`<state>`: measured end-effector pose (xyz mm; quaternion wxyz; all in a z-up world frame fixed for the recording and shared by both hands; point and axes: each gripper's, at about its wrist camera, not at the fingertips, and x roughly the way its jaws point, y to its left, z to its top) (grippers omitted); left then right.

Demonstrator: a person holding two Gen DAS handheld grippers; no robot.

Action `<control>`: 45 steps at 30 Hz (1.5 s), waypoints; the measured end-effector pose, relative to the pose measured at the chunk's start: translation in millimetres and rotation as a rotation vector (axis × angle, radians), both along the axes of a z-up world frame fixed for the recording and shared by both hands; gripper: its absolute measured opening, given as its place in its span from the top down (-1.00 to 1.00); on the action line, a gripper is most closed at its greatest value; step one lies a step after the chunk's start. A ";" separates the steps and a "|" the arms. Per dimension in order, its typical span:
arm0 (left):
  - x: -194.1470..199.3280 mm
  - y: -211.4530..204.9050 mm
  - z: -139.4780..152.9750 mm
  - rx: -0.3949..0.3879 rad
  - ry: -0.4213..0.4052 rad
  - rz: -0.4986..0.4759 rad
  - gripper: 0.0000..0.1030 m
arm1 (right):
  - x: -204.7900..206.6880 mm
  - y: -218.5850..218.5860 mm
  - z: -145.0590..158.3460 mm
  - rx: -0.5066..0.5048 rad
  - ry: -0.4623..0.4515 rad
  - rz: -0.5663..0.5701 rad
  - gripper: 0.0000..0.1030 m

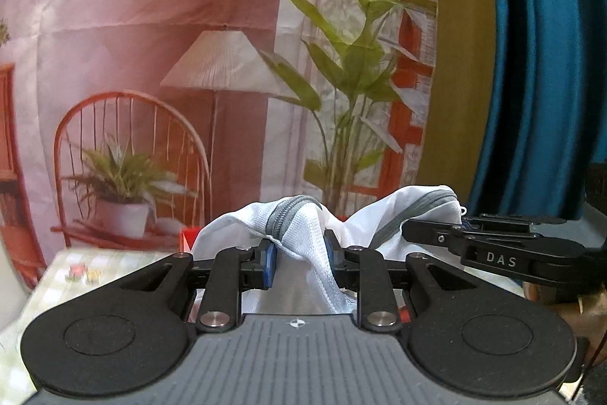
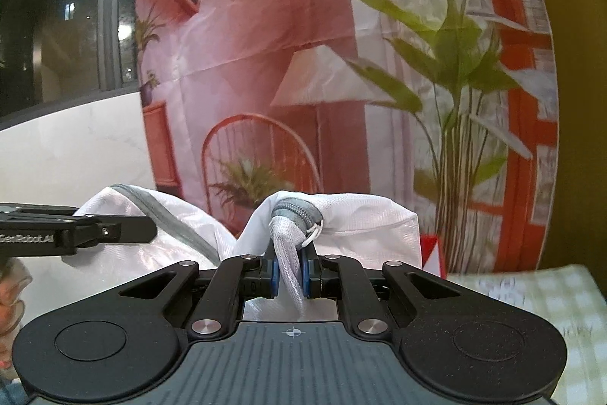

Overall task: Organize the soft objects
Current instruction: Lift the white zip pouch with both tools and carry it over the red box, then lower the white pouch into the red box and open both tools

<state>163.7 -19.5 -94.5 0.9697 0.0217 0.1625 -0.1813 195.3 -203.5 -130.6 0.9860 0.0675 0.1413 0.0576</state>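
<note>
A white mesh bag (image 1: 299, 234) with a grey zipper hangs between both grippers, lifted above the table. My left gripper (image 1: 299, 262) is shut on one bunched part of its zipper edge. My right gripper (image 2: 291, 270) is shut on another part of the zipper edge, beside the white zipper pull (image 2: 315, 232). The bag (image 2: 364, 222) spreads to both sides of it in the right wrist view. The right gripper also shows in the left wrist view (image 1: 493, 245), reaching in from the right. The left gripper shows in the right wrist view (image 2: 76, 230), at the left.
A printed backdrop (image 1: 189, 44) of a lamp, chair and plants hangs close behind. A table with a pale green checked cloth (image 1: 95, 272) lies below. A red box (image 1: 187, 238) stands behind the bag. Yellow and blue curtains (image 1: 531, 63) hang at the right.
</note>
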 end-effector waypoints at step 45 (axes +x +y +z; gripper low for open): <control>90.6 21.4 -30.9 0.076 0.218 0.145 -1.00 | 93.7 -14.6 -39.2 -0.068 0.311 -0.135 -0.78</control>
